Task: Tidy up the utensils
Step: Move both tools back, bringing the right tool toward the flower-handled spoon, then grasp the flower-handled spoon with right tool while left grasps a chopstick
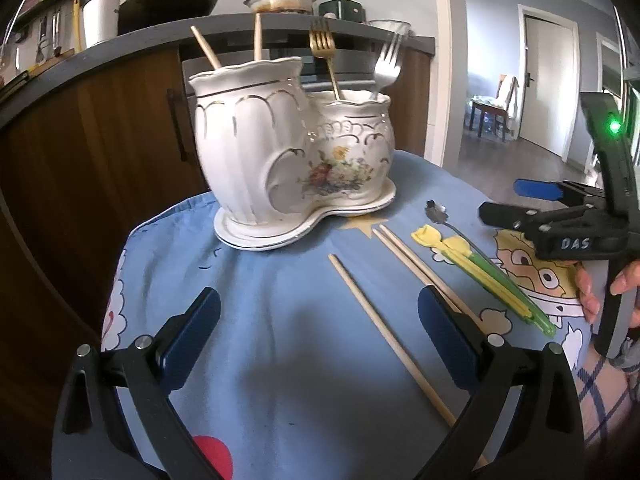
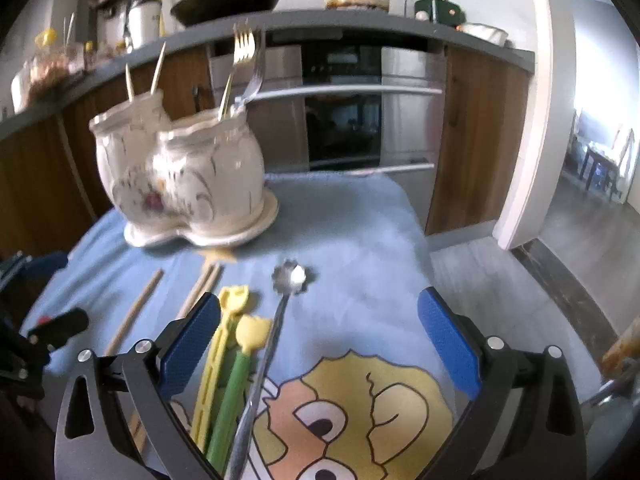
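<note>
The spoon [image 2: 264, 360] lies on the blue cloth [image 2: 360, 220], its flower-shaped bowl pointing toward the holder and its handle running back between the fingers of the right gripper [image 2: 320, 344] — nearer the left finger, touching neither. Just left of it lie two plastic sticks [image 2: 228, 372], one yellow and one green, partly under that left finger. Further left lie three loose chopsticks [image 1: 384, 332]; the single one runs between the spread fingers of the left gripper [image 1: 318, 336], close to its right finger. Both grippers stand wide apart, gripping nothing. The white ceramic holder [image 1: 288, 148] stands at the far side of the cloth, well apart — chopsticks in its taller cup, two forks [image 1: 352, 60] in the shorter one.
</note>
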Action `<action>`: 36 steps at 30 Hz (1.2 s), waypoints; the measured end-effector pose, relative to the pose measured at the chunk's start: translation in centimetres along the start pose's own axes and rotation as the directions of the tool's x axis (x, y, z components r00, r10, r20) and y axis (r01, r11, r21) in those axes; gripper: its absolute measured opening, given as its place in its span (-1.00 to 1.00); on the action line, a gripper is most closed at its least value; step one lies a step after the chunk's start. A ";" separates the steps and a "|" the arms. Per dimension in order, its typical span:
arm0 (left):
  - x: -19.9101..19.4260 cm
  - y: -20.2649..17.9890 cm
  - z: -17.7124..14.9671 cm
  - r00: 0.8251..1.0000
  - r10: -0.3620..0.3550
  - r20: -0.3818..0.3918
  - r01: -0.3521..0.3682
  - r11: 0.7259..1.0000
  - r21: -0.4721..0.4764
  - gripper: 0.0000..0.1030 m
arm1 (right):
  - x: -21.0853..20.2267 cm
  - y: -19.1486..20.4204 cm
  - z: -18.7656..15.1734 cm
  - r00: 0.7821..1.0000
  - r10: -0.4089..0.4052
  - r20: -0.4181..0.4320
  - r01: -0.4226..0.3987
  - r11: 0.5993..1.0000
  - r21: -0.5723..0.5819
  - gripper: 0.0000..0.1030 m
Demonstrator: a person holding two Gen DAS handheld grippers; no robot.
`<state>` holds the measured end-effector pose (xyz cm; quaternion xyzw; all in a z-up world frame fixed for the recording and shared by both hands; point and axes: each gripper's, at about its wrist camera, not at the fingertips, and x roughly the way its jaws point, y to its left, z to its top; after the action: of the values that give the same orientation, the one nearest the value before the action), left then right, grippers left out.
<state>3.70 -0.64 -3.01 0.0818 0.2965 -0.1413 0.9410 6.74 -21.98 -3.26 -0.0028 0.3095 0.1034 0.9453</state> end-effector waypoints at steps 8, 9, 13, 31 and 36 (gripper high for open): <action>0.7 -0.2 -0.2 1.000 -0.006 -0.028 0.006 1.000 0.010 0.89 | 1.0 0.2 0.6 0.999 -0.009 -0.035 0.008 1.000 -0.023 0.86; 0.7 -0.2 -0.1 1.000 -0.006 -0.029 0.006 1.000 0.010 0.89 | 1.2 0.4 0.8 0.999 -0.005 -0.043 0.004 0.999 -0.035 0.84; 1.1 -0.3 -0.1 0.999 -0.007 -0.041 0.008 1.000 0.012 0.89 | 2.5 1.0 1.9 0.996 0.006 -0.084 -0.013 0.997 -0.074 0.46; 1.4 -0.6 -0.2 0.998 -0.018 -0.060 0.020 0.999 0.031 0.89 | 7.7 0.4 3.2 0.963 0.088 -0.255 -0.105 0.993 -0.053 -0.48; 1.6 -1.0 -0.2 0.998 -0.006 -0.067 0.009 0.999 0.048 0.89 | 7.0 1.2 3.2 0.967 0.094 -0.238 -0.121 0.988 -0.099 -0.54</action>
<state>4.52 -1.84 -4.13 0.1083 0.3246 -0.1493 0.9277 13.93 -19.18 -4.71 -0.0516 0.4114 0.1708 0.8938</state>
